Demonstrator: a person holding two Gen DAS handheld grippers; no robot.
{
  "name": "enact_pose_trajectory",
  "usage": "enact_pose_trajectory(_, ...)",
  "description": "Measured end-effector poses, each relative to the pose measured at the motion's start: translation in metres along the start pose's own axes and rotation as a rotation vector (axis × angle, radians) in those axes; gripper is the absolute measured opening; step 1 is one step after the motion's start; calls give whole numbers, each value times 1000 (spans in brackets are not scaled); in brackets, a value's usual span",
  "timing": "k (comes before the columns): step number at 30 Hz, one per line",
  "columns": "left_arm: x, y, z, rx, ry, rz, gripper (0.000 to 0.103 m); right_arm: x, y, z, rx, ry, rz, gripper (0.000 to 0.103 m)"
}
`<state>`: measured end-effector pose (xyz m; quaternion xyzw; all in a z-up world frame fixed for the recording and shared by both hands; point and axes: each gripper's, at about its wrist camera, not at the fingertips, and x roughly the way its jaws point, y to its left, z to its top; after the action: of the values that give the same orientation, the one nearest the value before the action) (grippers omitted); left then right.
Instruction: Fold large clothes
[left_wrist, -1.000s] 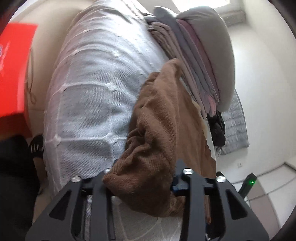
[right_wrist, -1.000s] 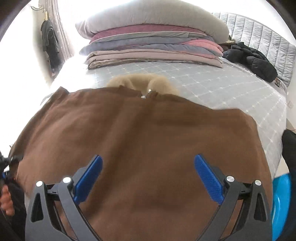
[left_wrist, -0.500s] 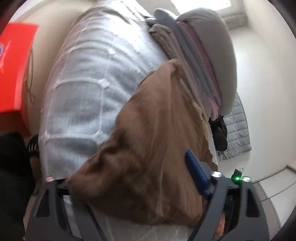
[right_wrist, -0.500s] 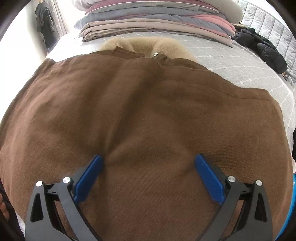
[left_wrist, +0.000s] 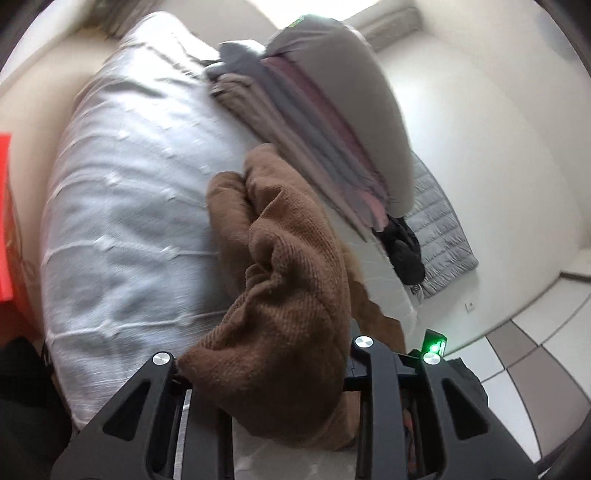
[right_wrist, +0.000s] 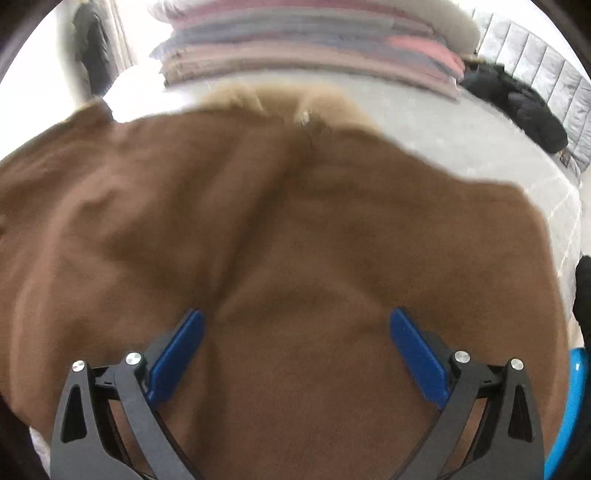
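Note:
A large brown garment with a pale fur collar lies spread on the bed. In the left wrist view one edge of the garment is bunched up and lifted off the cover. My left gripper is closing its jaws on that bunch, and the cloth fills the gap and hides the pads. My right gripper hangs open just above the middle of the garment, both blue pads bare and wide apart, pressing lightly at the cloth.
A stack of folded blankets topped by a grey pillow sits at the head of the bed. A black jacket lies by the quilted headboard. A red box stands beside the bed. A blue object is at the right edge.
The left gripper widened over the garment's edge, then narrowed on a bunch of it, and rose and rolled with it. The right gripper sank closer to the garment, staying open.

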<state>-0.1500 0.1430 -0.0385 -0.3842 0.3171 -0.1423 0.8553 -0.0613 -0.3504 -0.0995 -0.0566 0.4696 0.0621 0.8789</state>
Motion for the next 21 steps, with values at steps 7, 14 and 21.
enact_pose_trajectory(7,7,-55,7,123,7,-21,23,6,28,-31,-175,119,-9,97)
enact_pose_trajectory(14,18,-131,-5,258,14,-67,23,-13,12,-24,-74,62,117,97)
enact_pose_trajectory(21,46,-220,-45,416,73,-154,23,-30,-42,-27,216,26,460,97)
